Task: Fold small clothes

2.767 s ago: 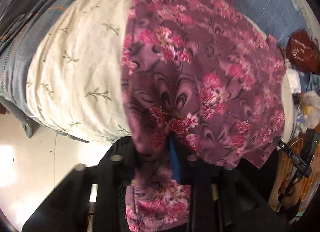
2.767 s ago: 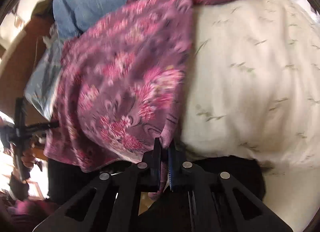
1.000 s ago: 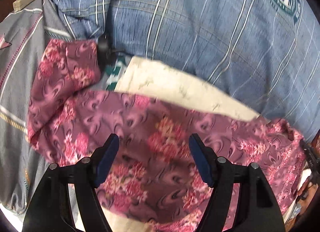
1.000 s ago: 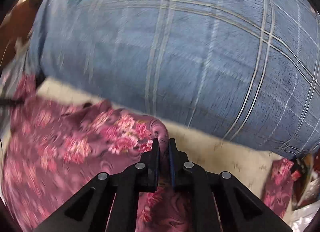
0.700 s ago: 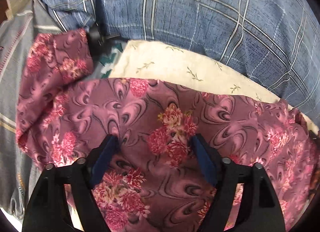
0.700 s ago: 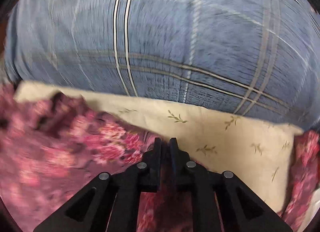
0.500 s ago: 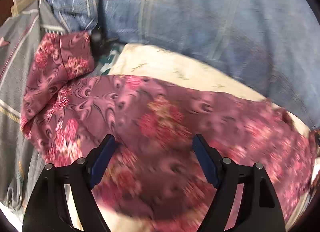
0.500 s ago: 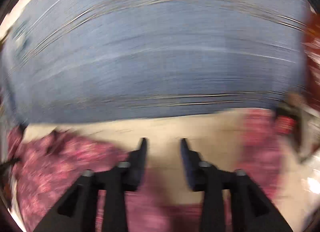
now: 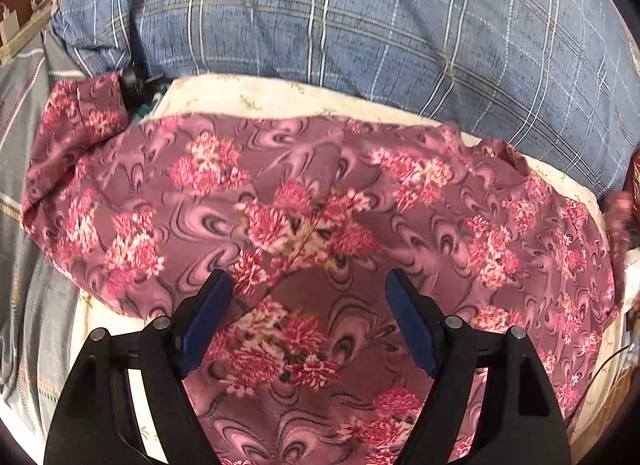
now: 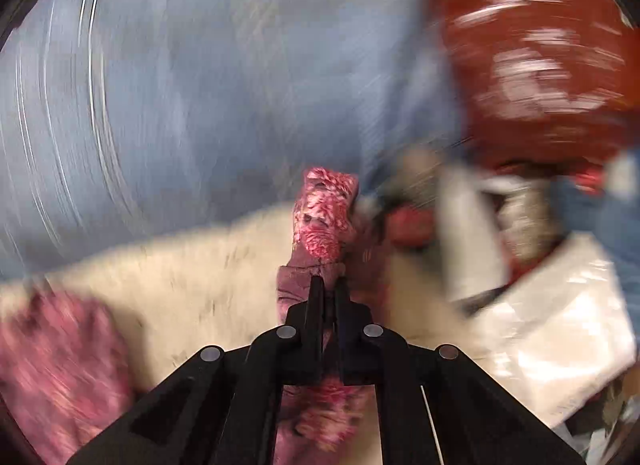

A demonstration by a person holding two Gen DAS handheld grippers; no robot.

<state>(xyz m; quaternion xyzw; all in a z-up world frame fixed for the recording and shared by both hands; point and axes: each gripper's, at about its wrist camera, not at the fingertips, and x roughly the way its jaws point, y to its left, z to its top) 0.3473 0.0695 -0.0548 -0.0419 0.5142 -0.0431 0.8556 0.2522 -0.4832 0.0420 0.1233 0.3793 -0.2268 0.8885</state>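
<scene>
A purple garment with pink flowers lies spread and folded over on a cream cloth on the bed. My left gripper is open just above its near part and holds nothing. In the blurred right wrist view my right gripper is shut on a sleeve end of the same garment, which sticks up past the fingertips over the cream cloth. That sleeve also shows at the right edge of the left wrist view.
A blue plaid pillow lies behind the garment. Grey striped bedding is at the left. In the right wrist view a dark red bag and white plastic bags lie at the right.
My right gripper let go of the folded edge, opened, swung right and shut on the sleeve end. My left gripper stayed open and drew back a little over the garment.
</scene>
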